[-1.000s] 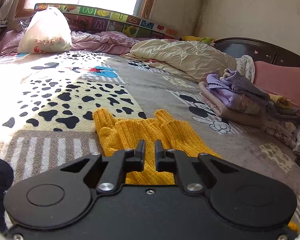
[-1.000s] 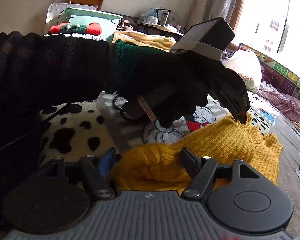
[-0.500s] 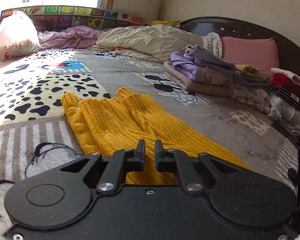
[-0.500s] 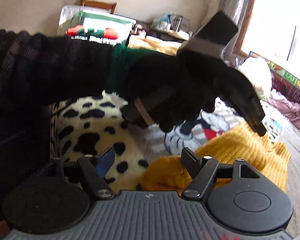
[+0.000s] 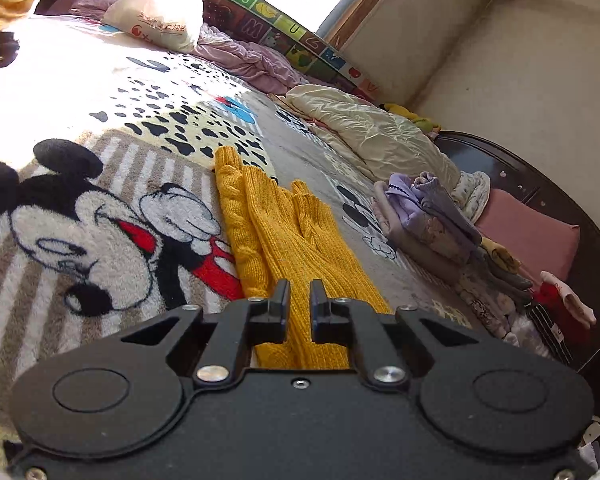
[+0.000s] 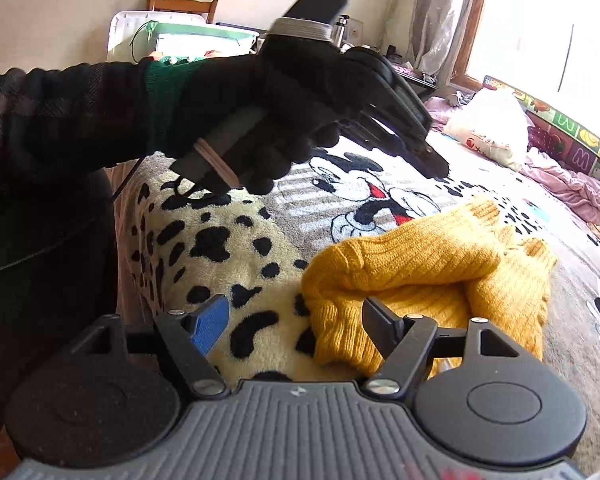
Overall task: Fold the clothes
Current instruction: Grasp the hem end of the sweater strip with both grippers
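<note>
Left wrist view: my left gripper [image 5: 299,294] sits at lower centre with its jaws nearly together, a thin gap between them and nothing clamped. Beyond the tips, the yellow knit sweater [image 5: 288,240] lies lengthwise on the cartoon-print blanket [image 5: 100,208], sleeves laid along the body toward frame centre. I judge this arrangement to be a partly folded state: sleeves in, body not yet doubled over.

Right wrist view: my right gripper [image 6: 296,320] is spread wide at lower centre. The near end of the sweater [image 6: 420,264] is bunched just beside its right finger, not pinched. My gloved left hand [image 6: 284,116] holds the other gripper raised in the upper middle, above the blanket [image 6: 204,240] and clear of the garment.

Surroundings, left view: a stack of folded clothes [image 5: 428,216] at centre right, well apart from the sweater; a cream quilt [image 5: 364,128] above it; a white bag [image 5: 160,16] at upper left. None obstructs the sweater. The raised hand partly blocks the right camera's line of sight.
</note>
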### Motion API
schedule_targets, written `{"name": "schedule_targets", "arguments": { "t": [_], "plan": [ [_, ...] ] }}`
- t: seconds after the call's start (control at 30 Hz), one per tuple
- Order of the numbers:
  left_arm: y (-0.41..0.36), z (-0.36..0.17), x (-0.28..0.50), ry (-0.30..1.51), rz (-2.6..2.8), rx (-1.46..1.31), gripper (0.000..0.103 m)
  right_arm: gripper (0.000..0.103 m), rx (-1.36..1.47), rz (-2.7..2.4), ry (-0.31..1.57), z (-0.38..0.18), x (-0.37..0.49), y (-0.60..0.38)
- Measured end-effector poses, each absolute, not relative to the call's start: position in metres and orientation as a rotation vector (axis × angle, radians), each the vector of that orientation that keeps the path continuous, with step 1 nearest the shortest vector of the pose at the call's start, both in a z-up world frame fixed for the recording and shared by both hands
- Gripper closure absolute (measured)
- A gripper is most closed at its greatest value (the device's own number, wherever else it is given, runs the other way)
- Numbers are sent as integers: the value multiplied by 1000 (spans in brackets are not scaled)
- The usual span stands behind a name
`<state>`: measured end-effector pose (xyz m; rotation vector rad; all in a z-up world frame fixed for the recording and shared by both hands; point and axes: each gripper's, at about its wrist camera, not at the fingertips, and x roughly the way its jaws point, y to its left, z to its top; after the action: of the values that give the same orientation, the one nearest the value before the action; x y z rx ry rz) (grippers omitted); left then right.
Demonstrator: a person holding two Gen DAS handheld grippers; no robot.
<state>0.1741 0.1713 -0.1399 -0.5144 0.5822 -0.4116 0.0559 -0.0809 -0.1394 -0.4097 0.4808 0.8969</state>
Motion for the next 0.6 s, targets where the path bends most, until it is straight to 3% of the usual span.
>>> {"name": "schedule_targets", "arguments": {
  "t": [0.17,0.4,0.6],
  "plan": [
    [147,-158,144,694,-339,-503,97,31,-190,770,504,-137,55,-134],
    [132,-154,130,665,-367,-484,97,33,177,589,509,-147,98,-185],
    [117,-167,132,713,-359,-412,97,33,170,536,564,-168,104,-184]
  ]
}}
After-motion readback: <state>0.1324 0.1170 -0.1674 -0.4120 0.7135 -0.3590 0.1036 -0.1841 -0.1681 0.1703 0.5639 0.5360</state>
